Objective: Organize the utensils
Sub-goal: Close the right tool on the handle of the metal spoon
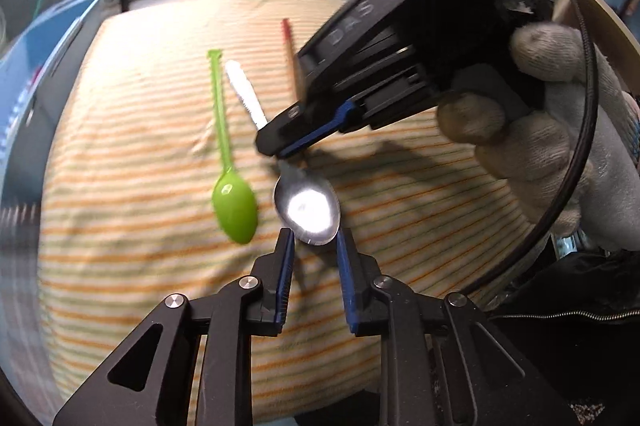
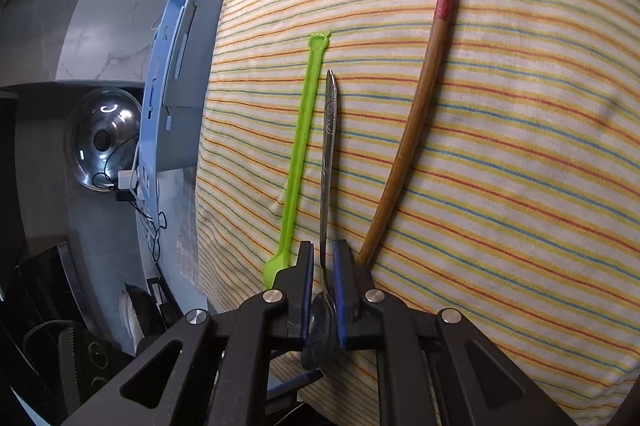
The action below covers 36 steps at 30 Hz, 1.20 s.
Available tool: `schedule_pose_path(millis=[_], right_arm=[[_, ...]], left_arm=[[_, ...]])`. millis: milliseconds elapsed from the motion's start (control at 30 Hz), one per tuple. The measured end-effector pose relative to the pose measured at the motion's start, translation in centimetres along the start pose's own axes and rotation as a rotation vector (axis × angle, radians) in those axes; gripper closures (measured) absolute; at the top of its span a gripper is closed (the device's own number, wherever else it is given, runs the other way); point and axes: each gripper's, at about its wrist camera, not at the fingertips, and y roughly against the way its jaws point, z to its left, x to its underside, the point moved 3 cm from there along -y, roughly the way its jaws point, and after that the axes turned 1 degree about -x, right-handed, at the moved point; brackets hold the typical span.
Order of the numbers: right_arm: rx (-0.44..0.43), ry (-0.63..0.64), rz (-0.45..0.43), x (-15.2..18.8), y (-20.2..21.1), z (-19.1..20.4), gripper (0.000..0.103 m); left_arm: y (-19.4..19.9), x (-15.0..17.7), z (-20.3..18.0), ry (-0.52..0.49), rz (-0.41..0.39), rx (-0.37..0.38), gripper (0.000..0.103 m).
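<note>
Right, your right gripper (image 1: pixel 276 150) has the metal spoon (image 1: pixel 307 211) pinched at the neck, jaws nearly closed on it; from the right wrist view you see the blue pads (image 2: pixel 307 278) squeezing the thin stem just above the bowl, with the handle (image 2: pixel 330 130) running away from you over the striped cloth (image 2: pixel 520 146); the bowl sits back between the finger bases, tilted on edge. Over on the left wrist view, that same bowl glares bright under the light, and your left gripper (image 1: pixel 316 246) sits right at its near rim; the jaws are only part open, one tip on each side of the bowl's edge, and whether the pads actually press on it you cannot tell from here.

Your gloved hand (image 1: pixel 560 146) wraps the right gripper's body at the upper right of the left view, a black cable looping round it.

Now the neighbours; the green plastic spoon (image 2: pixel 304 146) lies flat on the cloth just beside the metal one, on its left, bowl towards you, handle pointing away, roughly parallel; on the other side lies a wooden stick with a red tip (image 2: pixel 416 130), also lengthwise, its near end hidden behind the right finger; it stands a little further off than the green one. Off the cloth's left edge you have a blue panel (image 2: pixel 172 66), and a glass lid (image 2: pixel 104 138) lower down.
</note>
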Motion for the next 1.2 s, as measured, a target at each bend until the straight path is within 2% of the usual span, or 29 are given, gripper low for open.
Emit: schedule_pose_path(millis=[100,133,167,400,567,733,900,1033,1200], right_arm=[[0.013,-0.002,-0.015,0.1,0.0,0.1,0.093],[0.016,-0.008,-0.023,0.3,0.0,0.1,0.093],[0.017,-0.014,-0.029,0.3,-0.1,0.2,0.093],[-0.031,-0.104,-0.055,1.3,-0.4,-0.2,0.095],[-0.030,-0.088,-0.040,1.3,-0.3,-0.1,0.095],[-0.001,-0.039,-0.021,0.8,-0.2,0.5,0.095],[0.079,0.061,-0.009,0.0,-0.5,2.0,0.093],[0.128,0.124,-0.003,-0.4,-1.1,3.0,0.089],[0.140,0.107,-0.018,-0.4,-1.2,3.0,0.089]], left_arm=[[0.0,0.3,0.5,0.038,0.017,0.011,0.081],[-0.1,0.4,0.6,0.047,0.019,0.006,0.076],[-0.1,0.5,0.7,0.053,0.018,0.003,0.075],[-1.0,-0.9,0.6,0.046,0.017,-0.025,0.075],[-1.5,-1.8,1.0,0.009,0.027,-0.065,0.075],[-1.5,-1.9,2.0,0.005,0.047,-0.069,0.075],[-1.7,-1.9,2.1,0.055,0.052,-0.040,0.072],[-2.0,-2.1,2.1,0.061,0.041,-0.055,0.072],[-1.9,-1.8,2.0,0.059,0.013,-0.070,0.072]])
